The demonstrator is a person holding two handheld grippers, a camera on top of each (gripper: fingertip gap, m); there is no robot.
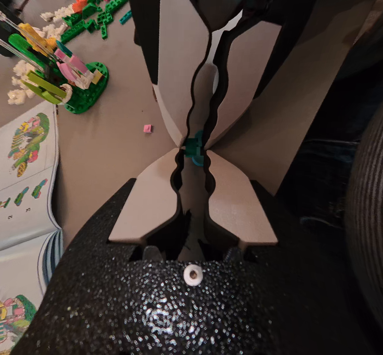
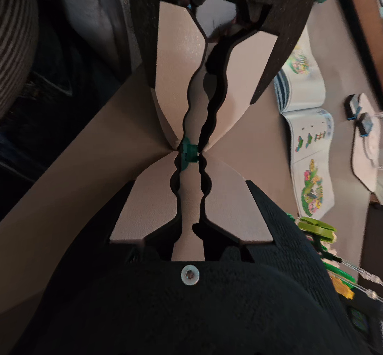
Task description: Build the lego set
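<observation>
Lego piece (image 1: 193, 148) — a tiny teal-green sub-assembly — sits pinched tip to tip between both tools above the table (image 1: 99, 137). The left gripper (image 1: 193, 149) has its jaws narrowed onto it from below in its own view, and the right gripper (image 2: 189, 152) is likewise clamped on it, the two meeting nose to nose. I judge the piece light, rigid and smooth-sided; being so small, it could twist or pop out under uneven pressure, so a hold across flat opposite faces, near the tips, looks safest while the parts are pressed together.

Only the left wrist view shows the half-built flower model (image 1: 70, 79) on its green base, the loose bricks (image 1: 93, 11) beyond and a stray pink stud (image 1: 147, 128) just beside the grippers. Only the right wrist view shows both pages of the open instruction booklet (image 2: 310, 137) and some dark blue-edged blocks (image 2: 352, 106) further off.
</observation>
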